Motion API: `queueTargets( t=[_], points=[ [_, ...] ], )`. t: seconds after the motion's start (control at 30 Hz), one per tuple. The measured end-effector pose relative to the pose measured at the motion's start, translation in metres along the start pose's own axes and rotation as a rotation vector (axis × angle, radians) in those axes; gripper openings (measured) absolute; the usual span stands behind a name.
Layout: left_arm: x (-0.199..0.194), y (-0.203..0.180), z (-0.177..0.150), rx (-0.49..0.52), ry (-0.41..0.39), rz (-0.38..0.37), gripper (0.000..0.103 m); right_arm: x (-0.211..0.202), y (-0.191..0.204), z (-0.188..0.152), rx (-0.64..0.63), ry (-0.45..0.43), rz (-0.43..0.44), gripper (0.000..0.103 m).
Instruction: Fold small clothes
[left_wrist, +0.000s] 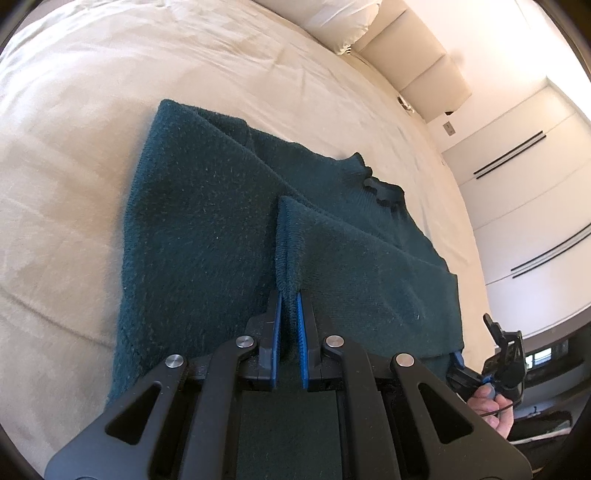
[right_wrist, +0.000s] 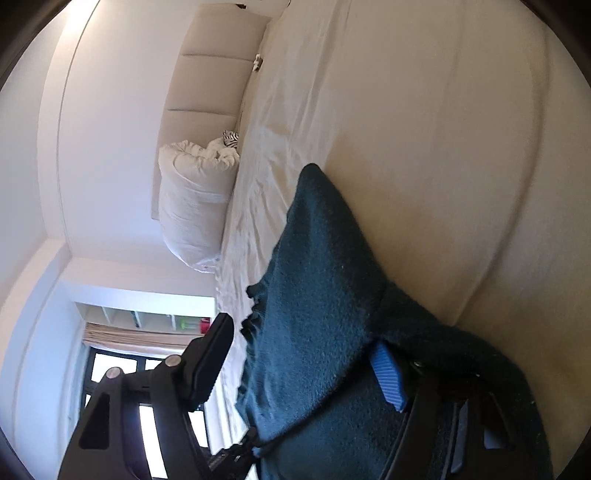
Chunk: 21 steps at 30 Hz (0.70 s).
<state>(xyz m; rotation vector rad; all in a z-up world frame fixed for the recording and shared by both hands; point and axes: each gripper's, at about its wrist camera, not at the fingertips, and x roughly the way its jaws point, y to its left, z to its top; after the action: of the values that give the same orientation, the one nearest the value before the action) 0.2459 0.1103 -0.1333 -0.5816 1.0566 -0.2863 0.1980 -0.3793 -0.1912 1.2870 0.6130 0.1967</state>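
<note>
The left gripper (left_wrist: 289, 295) has its blue pads nearly together, pinching a raised fold of the dark green sweater (left_wrist: 207, 229), which lies spread on the bed (left_wrist: 74, 110). Its view also shows the right gripper (left_wrist: 476, 373) at the sweater's far corner, with a bit of a hand (left_wrist: 493, 404). The right view shows its fingers spread wide: one black finger (right_wrist: 210, 363) is bare, and sweater cloth hangs over the blue pad (right_wrist: 388, 376) of the other. The cloth hides much of that side, so it is hard to tell how the cloth is held. Only this view shows the pillow (right_wrist: 192, 206) and the window (right_wrist: 147, 406). There is lots of open sheet around the sweater.
</note>
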Motion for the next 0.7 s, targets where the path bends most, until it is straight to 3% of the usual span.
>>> queueTargets(
  t=[0.27, 0.47, 0.6, 0.7],
  points=[
    [0.008, 0.003, 0.004, -0.026, 0.017, -0.02, 0.007, 0.002, -0.001, 0.0, -0.016, 0.024, -0.03, 0.073],
    [0.011, 0.003, 0.008, -0.011, 0.029, -0.016, 0.008, -0.035, -0.008, -0.007, 0.053, 0.04, 0.011, 0.074],
    [0.013, 0.005, 0.008, -0.018, 0.028, -0.021, 0.008, -0.078, -0.001, 0.002, 0.059, -0.043, 0.006, 0.076],
    [0.013, 0.005, 0.008, -0.014, 0.028, -0.013, 0.008, -0.087, 0.014, 0.016, 0.02, -0.089, 0.013, 0.076]
  ],
)
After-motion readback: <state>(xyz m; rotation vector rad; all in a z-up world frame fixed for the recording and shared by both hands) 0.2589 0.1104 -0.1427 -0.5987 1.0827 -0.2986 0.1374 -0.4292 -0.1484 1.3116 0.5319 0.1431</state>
